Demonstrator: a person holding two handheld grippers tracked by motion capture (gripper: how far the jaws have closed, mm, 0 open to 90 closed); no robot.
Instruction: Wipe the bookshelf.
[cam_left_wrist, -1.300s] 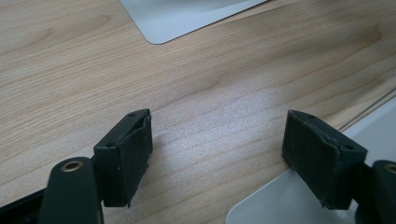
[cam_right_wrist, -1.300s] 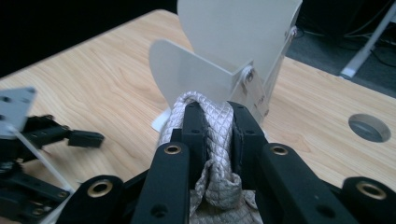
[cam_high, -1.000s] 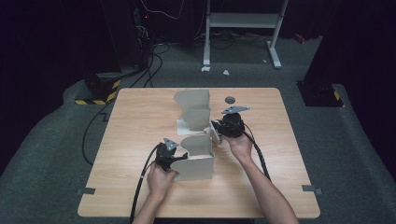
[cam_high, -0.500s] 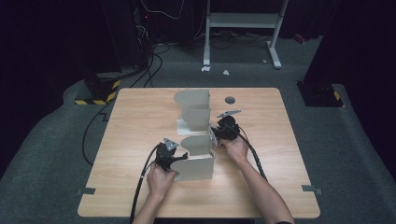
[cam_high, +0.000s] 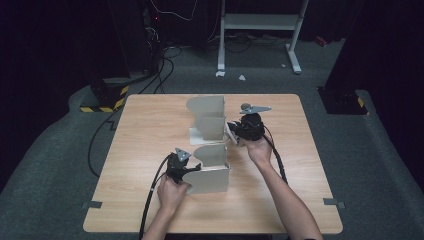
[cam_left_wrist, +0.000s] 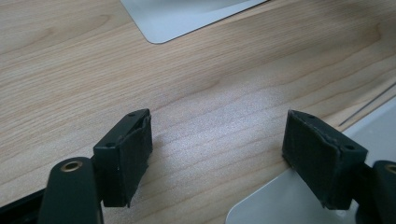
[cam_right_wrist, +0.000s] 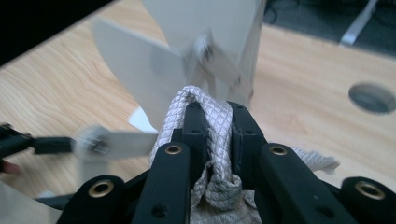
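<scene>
Two grey metal bookends stand on the wooden table (cam_high: 145, 130): a far bookend (cam_high: 207, 117) and a near bookend (cam_high: 212, 170). My right gripper (cam_high: 234, 131) hovers just right of the gap between them, shut on a white quilted cloth (cam_right_wrist: 205, 100) that bulges up between its jaws (cam_right_wrist: 217, 112). Blurred grey bookend plates (cam_right_wrist: 140, 70) rise right ahead of it. At the near bookend's left edge, my left gripper (cam_high: 192, 169) is held low. Its jaws (cam_left_wrist: 217, 135) stand wide open over bare wood, and the right pad rests by a grey plate corner (cam_left_wrist: 280, 200).
A round cable hole (cam_right_wrist: 373, 97) lies in the tabletop to the right of the far bookend. Cables trail from both grippers toward the table's near edge. Dark floor, a striped block (cam_high: 107, 97) and a white stand (cam_high: 260, 22) lie beyond the table.
My right gripper, still clamped on the cloth, dipped slightly and then rose and shifted toward the far bookend. The left gripper and both bookends stayed put.
</scene>
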